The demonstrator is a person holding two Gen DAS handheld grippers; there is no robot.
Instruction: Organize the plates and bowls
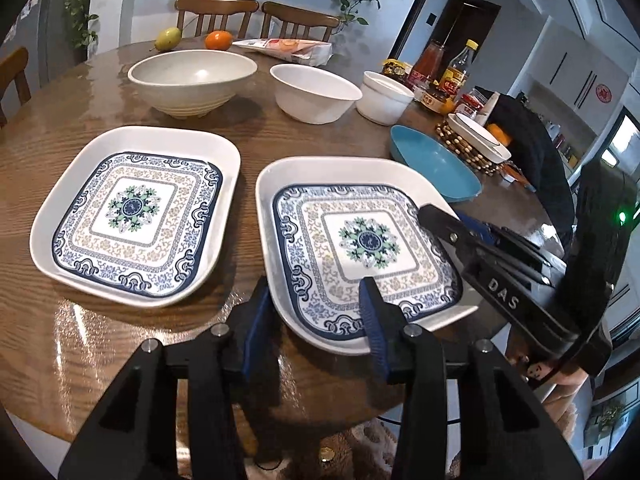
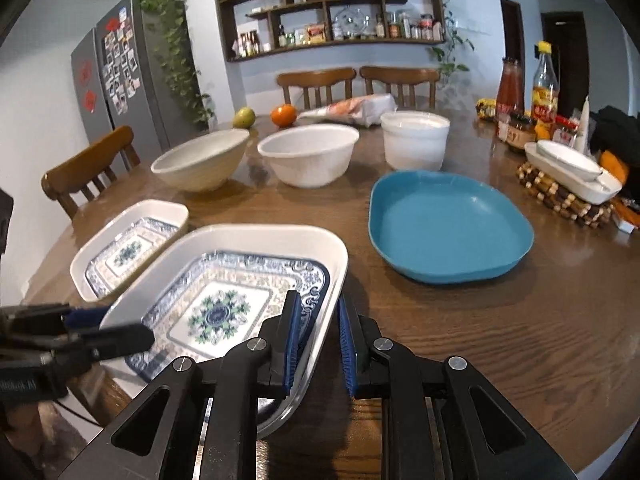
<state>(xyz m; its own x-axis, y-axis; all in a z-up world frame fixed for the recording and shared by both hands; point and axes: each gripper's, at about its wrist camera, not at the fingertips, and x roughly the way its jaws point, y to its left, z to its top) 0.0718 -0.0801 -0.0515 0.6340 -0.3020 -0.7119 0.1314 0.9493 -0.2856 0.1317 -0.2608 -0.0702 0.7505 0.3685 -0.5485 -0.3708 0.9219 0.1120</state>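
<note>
Two square white plates with blue patterns lie on the wooden table. The near patterned plate [image 1: 360, 248] [image 2: 232, 296] sits between both grippers. My left gripper [image 1: 316, 316] is open, its jaws straddling that plate's near left corner. My right gripper [image 2: 318, 344] [image 1: 452, 224] straddles the plate's right rim, jaws close to it but with a gap showing. The second patterned plate [image 1: 136, 216] [image 2: 128, 248] lies to the left. A blue plate [image 2: 448, 228] [image 1: 436, 168] lies to the right. Three white bowls stand behind: wide [image 1: 192, 80] [image 2: 200, 164], middle [image 1: 316, 92] [image 2: 308, 154], tall [image 1: 384, 98] [image 2: 414, 144].
A beaded trivet [image 2: 560, 200] with white dishes [image 2: 572, 172] stands at the right. Sauce bottles and jars [image 2: 524, 96] stand behind it. A pear [image 2: 244, 117], an orange [image 2: 284, 115] and a packet [image 2: 352, 110] lie at the far edge. Chairs [image 2: 92, 168] ring the table.
</note>
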